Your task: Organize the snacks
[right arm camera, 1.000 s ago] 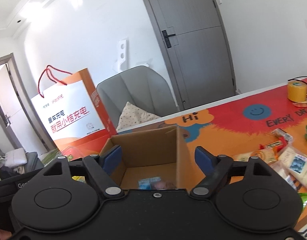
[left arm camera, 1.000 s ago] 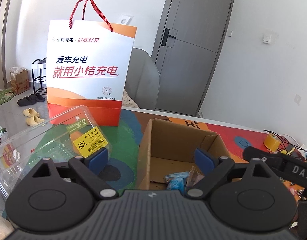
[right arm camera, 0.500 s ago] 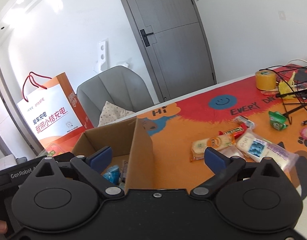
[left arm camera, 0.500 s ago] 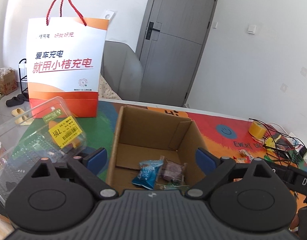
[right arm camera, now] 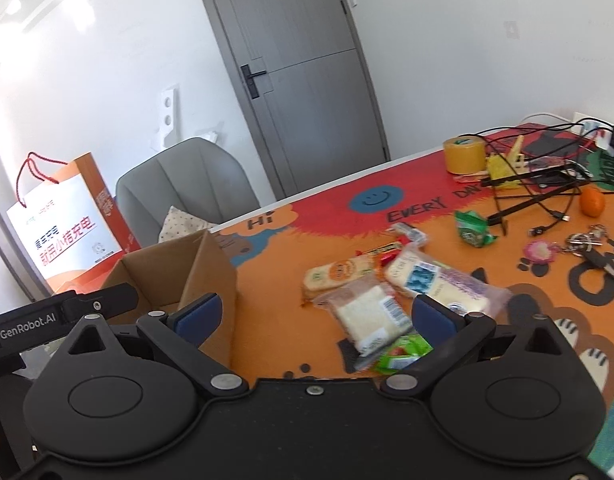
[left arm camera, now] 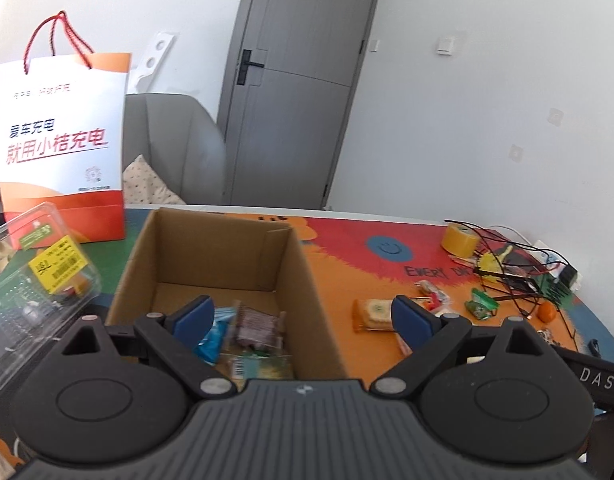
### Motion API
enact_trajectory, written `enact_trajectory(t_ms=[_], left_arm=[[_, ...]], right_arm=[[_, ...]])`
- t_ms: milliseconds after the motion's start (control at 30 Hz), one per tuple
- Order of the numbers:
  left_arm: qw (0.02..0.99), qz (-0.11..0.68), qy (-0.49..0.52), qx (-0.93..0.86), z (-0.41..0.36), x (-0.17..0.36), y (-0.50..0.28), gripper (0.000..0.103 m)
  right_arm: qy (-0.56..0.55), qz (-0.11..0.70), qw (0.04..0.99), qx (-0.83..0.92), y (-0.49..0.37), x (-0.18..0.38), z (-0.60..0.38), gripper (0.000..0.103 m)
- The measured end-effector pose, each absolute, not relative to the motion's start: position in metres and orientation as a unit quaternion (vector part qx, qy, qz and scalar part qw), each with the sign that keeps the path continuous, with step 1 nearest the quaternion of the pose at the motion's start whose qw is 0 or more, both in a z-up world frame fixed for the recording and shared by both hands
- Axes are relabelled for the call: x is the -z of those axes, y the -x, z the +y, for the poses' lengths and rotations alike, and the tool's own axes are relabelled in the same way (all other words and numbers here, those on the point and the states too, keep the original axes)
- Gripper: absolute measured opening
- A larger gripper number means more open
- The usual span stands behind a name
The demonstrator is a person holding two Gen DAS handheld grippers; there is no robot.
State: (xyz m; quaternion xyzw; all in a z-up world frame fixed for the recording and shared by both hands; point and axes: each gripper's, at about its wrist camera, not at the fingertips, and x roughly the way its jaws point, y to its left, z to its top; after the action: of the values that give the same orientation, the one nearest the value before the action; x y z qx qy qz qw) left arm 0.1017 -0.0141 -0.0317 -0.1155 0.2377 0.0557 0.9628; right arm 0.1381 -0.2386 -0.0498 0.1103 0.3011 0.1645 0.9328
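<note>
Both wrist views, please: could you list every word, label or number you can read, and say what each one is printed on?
"就用小桔充电", with "爱车充电" above it: paper bag.
"Hi": table mat.
"EVERY DA…", cut off by cables: same mat.
"GenRobot.AI": left gripper's side, in the right wrist view.
"DAS…", cut off: right gripper's side, in the left wrist view.
Yellow price sticker on the clear plastic box: too blurred.
Snack packets: too small.

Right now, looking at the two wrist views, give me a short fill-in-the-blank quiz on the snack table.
1. The blue packet lies inside the ____ box.
2. The roll of tape is ____ in colour.
3. Both the left gripper and the right gripper have jaws that are ____.
4. The paper bag has ____ rope handles.

Missing words: cardboard; yellow; open; red
</note>
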Motion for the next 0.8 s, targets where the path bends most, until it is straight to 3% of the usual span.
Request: enact_trajectory(t_ms=[800], left_arm=[[0.961, 0.262, 0.083, 0.019, -0.089, 0.042, -0.117, 0.094]], right_arm=[[-0.155, 0.299, 0.935, -0.111, -0.129, 0.062, -0.327, 0.102]])
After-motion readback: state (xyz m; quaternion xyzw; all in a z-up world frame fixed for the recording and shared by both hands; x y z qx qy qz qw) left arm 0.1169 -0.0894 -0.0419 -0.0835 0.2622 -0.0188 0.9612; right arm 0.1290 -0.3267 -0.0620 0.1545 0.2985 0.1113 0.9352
